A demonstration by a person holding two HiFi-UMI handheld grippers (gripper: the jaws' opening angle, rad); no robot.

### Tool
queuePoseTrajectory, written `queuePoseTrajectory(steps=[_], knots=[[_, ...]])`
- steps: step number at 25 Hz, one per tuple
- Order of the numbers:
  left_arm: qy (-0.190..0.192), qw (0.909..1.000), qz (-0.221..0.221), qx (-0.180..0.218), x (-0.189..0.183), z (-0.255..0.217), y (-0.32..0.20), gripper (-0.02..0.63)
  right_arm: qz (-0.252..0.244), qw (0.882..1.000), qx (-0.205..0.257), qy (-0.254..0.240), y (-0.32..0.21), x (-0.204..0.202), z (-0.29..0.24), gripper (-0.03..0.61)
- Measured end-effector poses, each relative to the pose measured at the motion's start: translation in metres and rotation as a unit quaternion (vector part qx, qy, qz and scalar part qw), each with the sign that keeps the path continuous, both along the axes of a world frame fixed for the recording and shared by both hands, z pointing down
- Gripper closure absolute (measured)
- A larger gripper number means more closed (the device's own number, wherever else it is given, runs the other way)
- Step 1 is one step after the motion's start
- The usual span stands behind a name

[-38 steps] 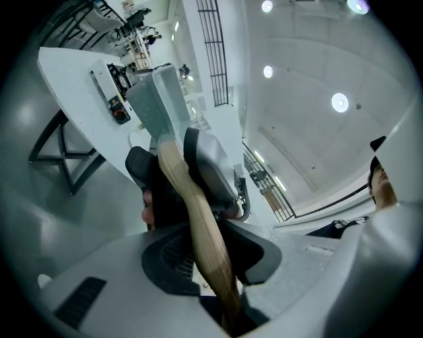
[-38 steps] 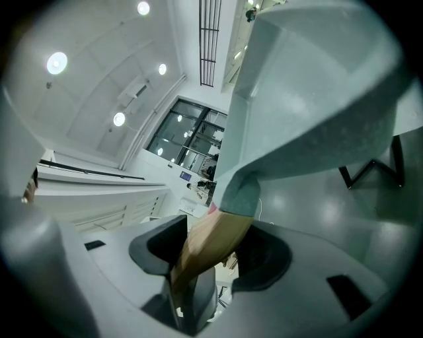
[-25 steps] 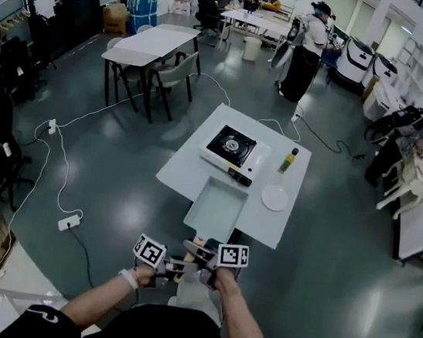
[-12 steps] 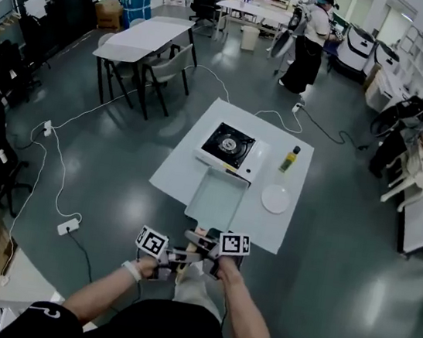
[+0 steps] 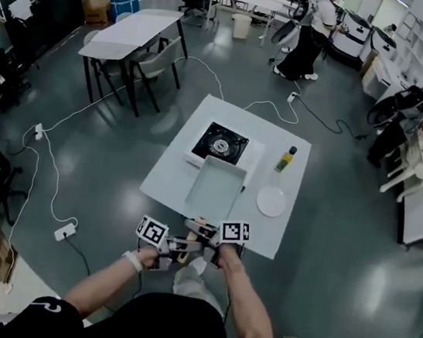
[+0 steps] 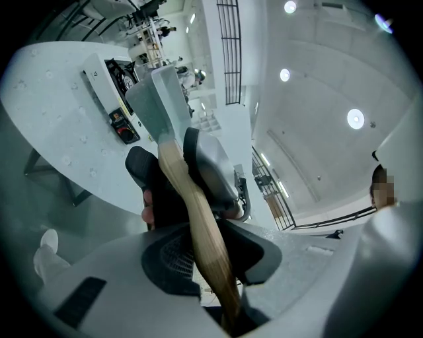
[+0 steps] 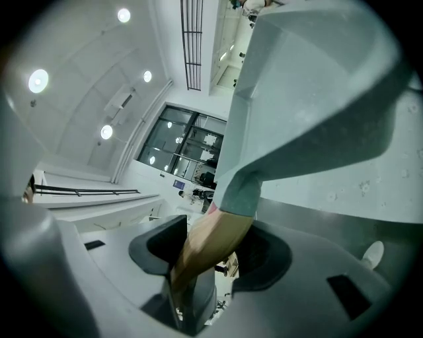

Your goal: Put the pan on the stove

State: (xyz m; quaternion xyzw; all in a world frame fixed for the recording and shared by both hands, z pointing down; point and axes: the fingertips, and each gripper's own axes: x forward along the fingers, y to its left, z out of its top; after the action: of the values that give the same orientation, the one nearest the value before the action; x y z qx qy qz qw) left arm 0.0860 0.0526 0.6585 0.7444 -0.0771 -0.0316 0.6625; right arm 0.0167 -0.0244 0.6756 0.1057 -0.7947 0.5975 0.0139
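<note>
The pan (image 5: pixel 215 188) is a pale rectangular one with a wooden handle (image 5: pixel 196 231), held low over the near half of the white table (image 5: pixel 164 181). Its far edge reaches the black-topped portable stove (image 5: pixel 220 143). Both grippers clamp the handle: my left gripper (image 5: pixel 179 247) from the left, my right gripper (image 5: pixel 210 246) from the right. In the left gripper view the handle (image 6: pixel 193 208) runs between the jaws of the left gripper (image 6: pixel 175 166), with the pan (image 6: pixel 157 105) and stove (image 6: pixel 109 79) beyond. In the right gripper view the right gripper (image 7: pixel 211 249) is shut on the handle (image 7: pixel 205 247) under the pan (image 7: pixel 310 99).
A small oil bottle (image 5: pixel 285 159) and a white plate (image 5: pixel 272 202) sit on the table's right side. Cables trail over the grey floor (image 5: pixel 61 182). Another table with chairs (image 5: pixel 133 32) stands far left, and people stand at the back and at the right.
The pan has travelled forward from the table's near edge to over the table, its far end now at the stove. Both grippers kept their hold on the handle.
</note>
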Motion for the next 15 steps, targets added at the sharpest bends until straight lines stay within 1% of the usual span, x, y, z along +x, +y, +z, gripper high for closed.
queuePoseTrajectory(steps=[1,2,4,5,7,9,10,11,13,15], knots=[[-0.002,1.0,0.001,0.002,0.0,0.0,-0.007,0.525,0.0,1.0,0.001,-0.002,-0.007,0.0,-0.001,0.374],[-0.005,0.9999,0.005,0.016,-0.001,-0.001,-0.014,0.525,0.0,1.0,0.003,-0.007,-0.013,-0.001,-0.003,0.374],[-0.008,0.9974,0.018,0.069,0.001,-0.003,-0.032,0.525,-0.007,0.999,0.018,-0.036,-0.025,-0.004,-0.013,0.374],[-0.007,0.9963,0.022,0.083,0.001,-0.004,-0.04,0.525,-0.01,0.999,0.025,-0.047,-0.031,-0.005,-0.016,0.374],[-0.011,0.9967,0.024,0.077,0.001,-0.002,-0.051,0.525,0.002,1.0,0.008,-0.016,-0.043,0.001,-0.004,0.374],[-0.016,0.9942,0.031,0.102,0.001,-0.001,-0.063,0.525,0.011,1.0,-0.003,0.004,-0.053,0.005,0.003,0.374],[-0.015,0.9942,0.033,0.102,0.001,-0.001,-0.067,0.525,0.013,1.0,-0.006,0.008,-0.058,0.006,0.004,0.374],[-0.014,0.9955,0.032,0.088,0.001,0.0,-0.07,0.525,0.015,1.0,-0.009,0.012,-0.062,0.007,0.005,0.374],[-0.012,0.9981,0.028,0.054,0.003,0.002,-0.077,0.525,0.017,1.0,-0.011,0.016,-0.071,0.009,0.006,0.374],[-0.002,0.9996,0.024,0.018,0.005,0.004,-0.082,0.525,0.016,1.0,-0.008,0.013,-0.081,0.01,0.008,0.374]])
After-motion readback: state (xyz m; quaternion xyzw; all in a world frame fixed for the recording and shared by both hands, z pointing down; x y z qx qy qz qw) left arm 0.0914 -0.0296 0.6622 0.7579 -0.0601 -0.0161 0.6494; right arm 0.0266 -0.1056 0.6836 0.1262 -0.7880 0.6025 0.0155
